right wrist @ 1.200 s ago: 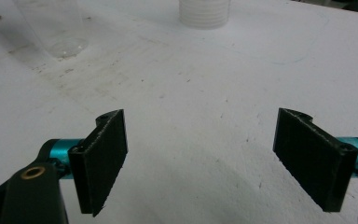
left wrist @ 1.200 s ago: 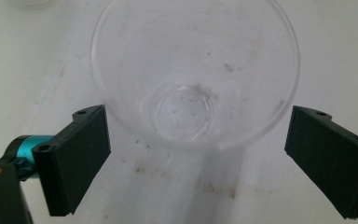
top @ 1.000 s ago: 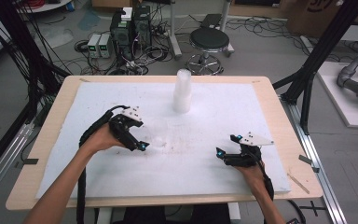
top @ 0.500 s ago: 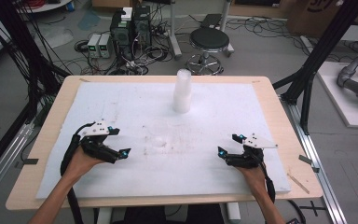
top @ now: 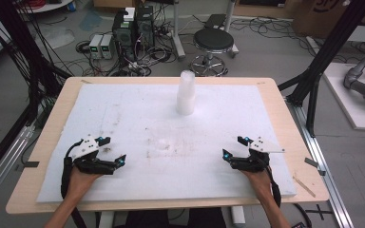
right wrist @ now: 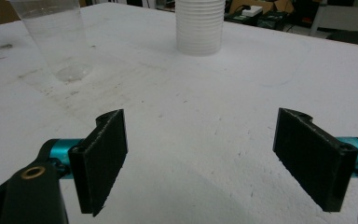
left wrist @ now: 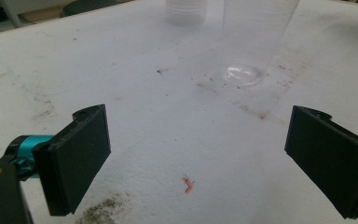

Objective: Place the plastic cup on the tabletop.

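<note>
I see the table (top: pixel 285 114) carrying a white foam sheet (top: pixel 123 109) that covers nearly all of its top. A stack of white cups (top: pixel 186 93) stands upright near the far edge, about midway along it. A single clear cup (left wrist: pixel 256 37) stands upright near the middle of the sheet, well apart from both claws and nearer the front than the stack. My left claw (top: pixel 116 164) rests near the front left corner with its jaws wide apart and nothing between them. My right claw (top: pixel 233 149) sits near the front right corner, its jaws also spread wide and empty. A tiny orange scrap (left wrist: pixel 187 184) lies on the foam just ahead of the left claw.
</note>
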### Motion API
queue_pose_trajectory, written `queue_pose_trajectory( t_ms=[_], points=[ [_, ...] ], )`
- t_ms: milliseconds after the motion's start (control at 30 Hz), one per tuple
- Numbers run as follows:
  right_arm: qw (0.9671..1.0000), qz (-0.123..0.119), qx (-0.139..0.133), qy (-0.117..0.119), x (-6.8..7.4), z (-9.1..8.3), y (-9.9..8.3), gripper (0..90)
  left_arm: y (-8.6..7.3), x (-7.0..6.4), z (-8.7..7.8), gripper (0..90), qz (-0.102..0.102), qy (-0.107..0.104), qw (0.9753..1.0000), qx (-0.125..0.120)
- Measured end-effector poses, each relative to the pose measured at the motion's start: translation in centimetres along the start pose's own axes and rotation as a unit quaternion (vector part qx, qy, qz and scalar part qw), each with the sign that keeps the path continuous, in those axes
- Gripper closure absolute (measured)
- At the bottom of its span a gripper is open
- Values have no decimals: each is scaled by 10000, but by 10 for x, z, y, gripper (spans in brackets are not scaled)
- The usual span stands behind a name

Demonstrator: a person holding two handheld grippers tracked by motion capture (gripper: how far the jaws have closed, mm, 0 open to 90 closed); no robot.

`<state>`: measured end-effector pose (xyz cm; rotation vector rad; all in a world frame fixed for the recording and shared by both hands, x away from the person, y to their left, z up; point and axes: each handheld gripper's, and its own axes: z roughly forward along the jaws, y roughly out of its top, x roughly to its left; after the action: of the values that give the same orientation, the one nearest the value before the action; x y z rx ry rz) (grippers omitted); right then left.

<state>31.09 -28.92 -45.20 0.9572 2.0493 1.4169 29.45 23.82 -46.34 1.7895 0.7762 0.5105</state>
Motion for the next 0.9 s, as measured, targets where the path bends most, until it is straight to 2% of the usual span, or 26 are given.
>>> queue_pose_trajectory(
  t_ms=[133, 333, 533, 900],
  points=[
    [10000, 10, 38, 10, -1, 1, 0, 173, -2, 0, -2, 67, -53, 110, 9999, -53],
    [10000, -6, -10, -7, 1, 0, 0, 172, -3, -3, -3, 67, 57, 208, 9997, -115],
    [10000, -10, -26, -22, 0, 0, 0, 172, -4, -1, -5, 75, -61, 227, 9995, -199],
    [10000, -12, -39, 9, 0, -1, 0, 172, -4, 0, -6, 75, -104, 200, 9995, -209]
  ],
)
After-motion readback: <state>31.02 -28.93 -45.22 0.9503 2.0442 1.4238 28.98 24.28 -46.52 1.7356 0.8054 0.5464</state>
